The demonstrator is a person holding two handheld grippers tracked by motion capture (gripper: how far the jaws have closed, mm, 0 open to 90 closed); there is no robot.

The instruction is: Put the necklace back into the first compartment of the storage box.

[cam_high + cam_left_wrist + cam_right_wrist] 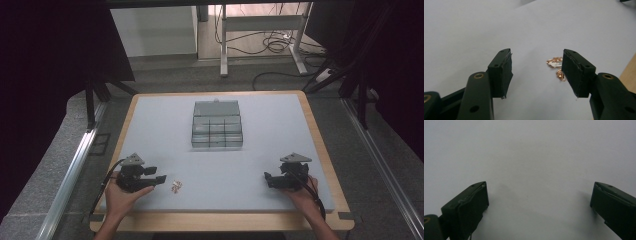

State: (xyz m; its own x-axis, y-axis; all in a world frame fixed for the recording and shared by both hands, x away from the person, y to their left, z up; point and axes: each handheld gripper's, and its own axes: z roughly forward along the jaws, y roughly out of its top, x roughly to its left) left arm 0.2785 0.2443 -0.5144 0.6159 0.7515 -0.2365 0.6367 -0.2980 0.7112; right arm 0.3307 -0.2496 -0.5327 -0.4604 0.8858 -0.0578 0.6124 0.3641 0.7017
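Note:
A small heap of copper-coloured metal bits [175,186] lies on the grey mat near the front, just right of my left gripper [159,178]. In the left gripper view the same copper bits [554,63] lie beyond the right-hand jaw, partly behind it; my left gripper [537,71] stands open with bare mat between its jaws. My right gripper [267,179] rests at the front right, held by a hand. Seen from its own camera, the right gripper [539,202] is wide open over bare mat. A grey compartment box [217,125] with its lid up sits at the middle of the mat.
The grey mat [270,130] covers a wooden table [320,145] whose rim shows all round. Metal rails run along both sides on the floor. A desk frame and cables [272,42] stand beyond the far edge.

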